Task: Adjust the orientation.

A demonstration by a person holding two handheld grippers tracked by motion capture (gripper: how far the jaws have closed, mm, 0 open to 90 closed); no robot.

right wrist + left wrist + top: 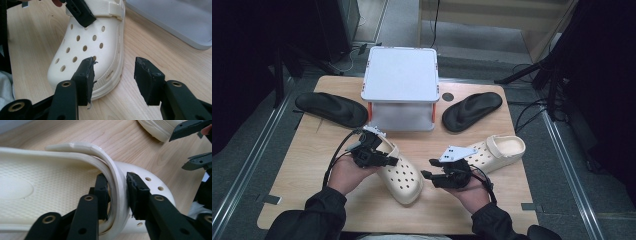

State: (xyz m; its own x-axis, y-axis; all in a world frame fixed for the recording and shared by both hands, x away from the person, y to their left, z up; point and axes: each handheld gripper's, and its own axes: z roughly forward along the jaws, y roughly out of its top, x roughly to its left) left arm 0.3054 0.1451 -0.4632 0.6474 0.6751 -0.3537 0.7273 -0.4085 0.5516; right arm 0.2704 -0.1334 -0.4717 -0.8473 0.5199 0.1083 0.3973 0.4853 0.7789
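Note:
A cream clog with holes in its toe lies at the table's front middle, toe toward me. My left gripper is shut on the clog's rim and folded-forward heel strap; in the left gripper view the jaws pinch that strap, one jaw inside the shoe and one outside. My right gripper hangs open just right of the clog's toe. In the right gripper view its jaws stand apart beside the toe, holding nothing. The second cream clog lies to the right.
A white box-like stand sits at the back middle of the wooden table. Two black insoles lie on either side of it, one at the left and one at the right. Dark stands and cables surround the table.

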